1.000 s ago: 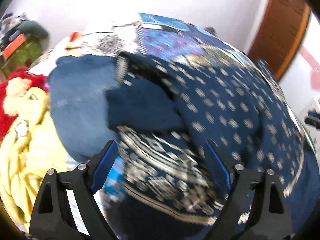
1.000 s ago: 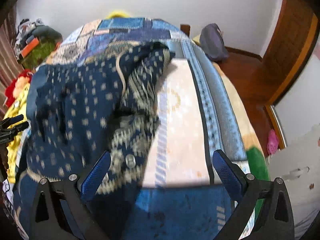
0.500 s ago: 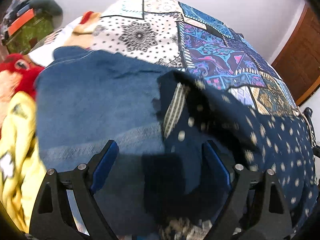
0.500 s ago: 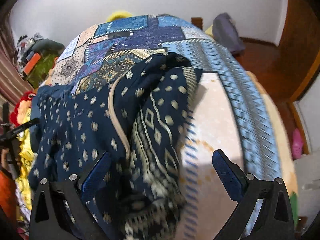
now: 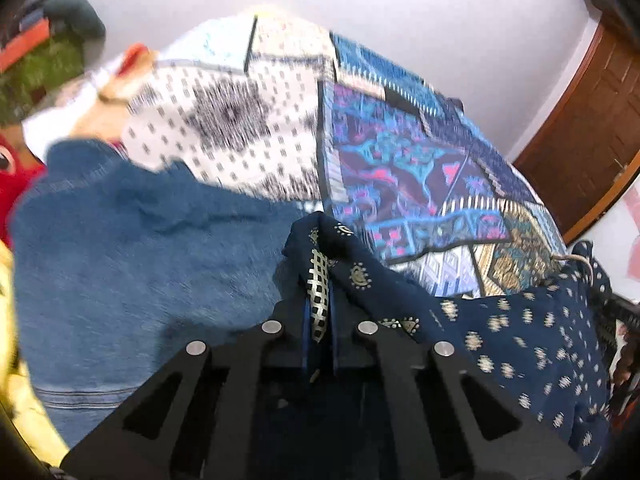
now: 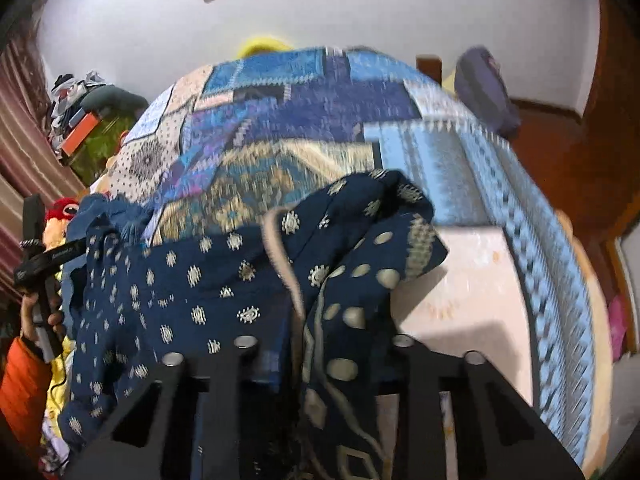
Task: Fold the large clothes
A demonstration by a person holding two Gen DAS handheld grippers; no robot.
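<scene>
Patchwork bedspread (image 5: 400, 168) at twelve o'clock; our left gripper (image 5: 320, 308) and right gripper (image 6: 304, 344) have just closed, clamping the navy garment (image 6: 192, 280).

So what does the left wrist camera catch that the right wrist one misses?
Only the left wrist view shows the plain blue denim garment and the left claw shut on a corner of the navy patterned cloth. Only the right shows the purple bag by the wall, an orange sleeve, and the right claw pinching the cloth. Both share that cloth and the patchwork bedspread.
</scene>
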